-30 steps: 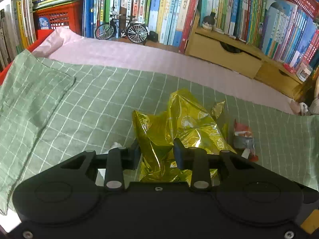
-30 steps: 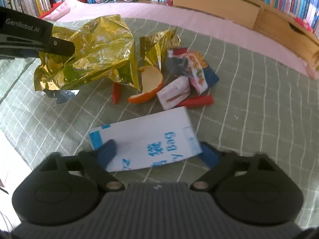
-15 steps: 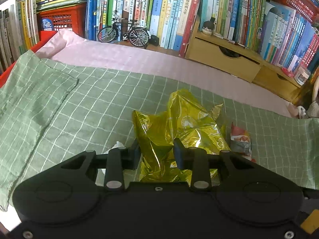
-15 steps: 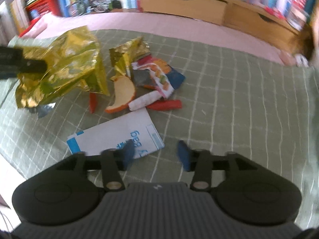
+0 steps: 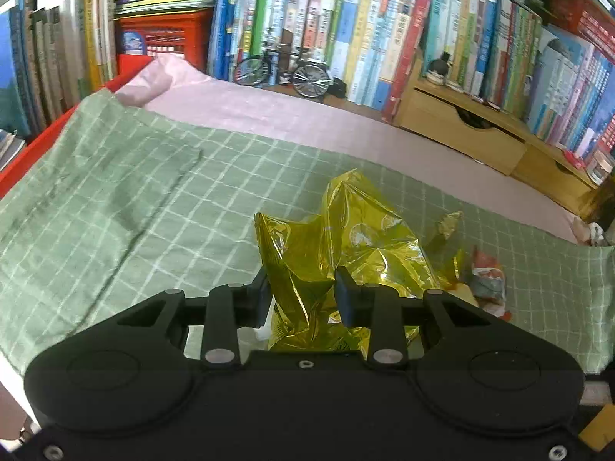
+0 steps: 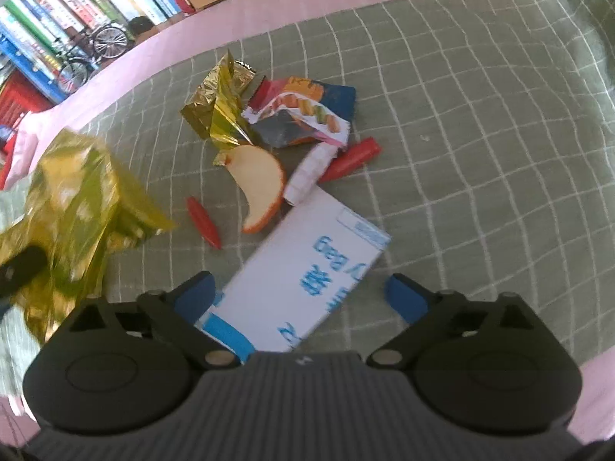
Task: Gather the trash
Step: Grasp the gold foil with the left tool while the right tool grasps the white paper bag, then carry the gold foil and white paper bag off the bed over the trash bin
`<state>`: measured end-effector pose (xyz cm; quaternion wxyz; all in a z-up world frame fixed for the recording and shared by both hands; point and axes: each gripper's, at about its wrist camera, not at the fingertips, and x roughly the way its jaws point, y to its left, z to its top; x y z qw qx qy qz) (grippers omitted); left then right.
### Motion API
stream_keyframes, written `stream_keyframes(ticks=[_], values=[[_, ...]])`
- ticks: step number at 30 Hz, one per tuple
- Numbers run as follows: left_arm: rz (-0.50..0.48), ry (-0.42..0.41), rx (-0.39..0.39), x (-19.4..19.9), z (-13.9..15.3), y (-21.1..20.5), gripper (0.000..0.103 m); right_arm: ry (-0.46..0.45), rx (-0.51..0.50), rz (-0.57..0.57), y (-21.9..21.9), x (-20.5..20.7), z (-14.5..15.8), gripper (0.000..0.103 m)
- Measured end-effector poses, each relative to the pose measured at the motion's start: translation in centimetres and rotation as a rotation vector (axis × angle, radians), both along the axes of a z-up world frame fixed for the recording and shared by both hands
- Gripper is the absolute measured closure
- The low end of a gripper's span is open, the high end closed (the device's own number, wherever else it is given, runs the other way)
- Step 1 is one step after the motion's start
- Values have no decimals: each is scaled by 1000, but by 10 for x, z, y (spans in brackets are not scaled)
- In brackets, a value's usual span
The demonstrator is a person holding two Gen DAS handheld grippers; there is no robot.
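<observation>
Two left gripper (image 5: 301, 292) fingers pinch gold bag (image 5: 346, 253).

The left claw (image 5: 301, 294) has matte black fingers on black linkage arms with silver pivot pins, set on a broad black housing marked by two round recesses and small screws. The right claw (image 6: 300, 294) carries bright blue fingertip pads (image 6: 405, 299) on black arms, above a ribbed grey body with a small white logo.
</observation>
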<state>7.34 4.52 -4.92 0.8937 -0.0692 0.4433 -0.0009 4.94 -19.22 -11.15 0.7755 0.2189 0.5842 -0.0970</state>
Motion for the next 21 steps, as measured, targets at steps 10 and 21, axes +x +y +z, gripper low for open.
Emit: stream_keyframes(ticks=[10,21], values=[[49,16,-19,-10,-4,26,71,59,-160,5,24,15,-3,22],[-6,24,-33,-23,-8,18,71,-4,-194,48,21,-9,13,64]])
